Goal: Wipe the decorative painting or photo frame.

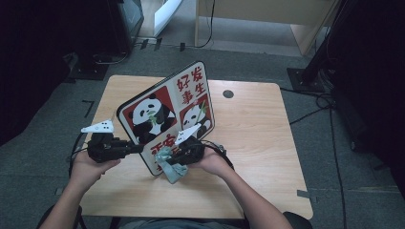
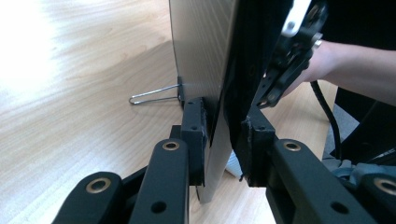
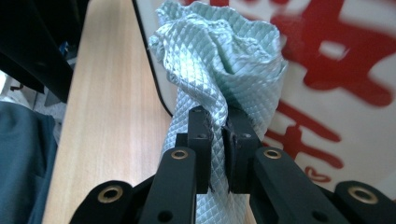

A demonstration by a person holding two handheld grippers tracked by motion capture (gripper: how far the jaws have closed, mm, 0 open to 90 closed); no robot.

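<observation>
Forearms enter the high view from below; the left gripper [image 1: 136, 149] pinches the edge of the upright panda board [image 1: 167, 114] on the wooden table [image 1: 258, 133]. Left gripper view: both jaws clamp that board's [image 2: 201, 51] edge. Right gripper view: the right gripper [image 3: 217, 140] is closed on a pale green cloth [image 3: 224, 56], pressed against the board's printed face.

Panda board [image 1: 165, 112] blocks mid-desk
Bare desk [image 1: 258, 138] right and behind lies open — a wire stand [image 2: 154, 94] juts out behind the board.
</observation>
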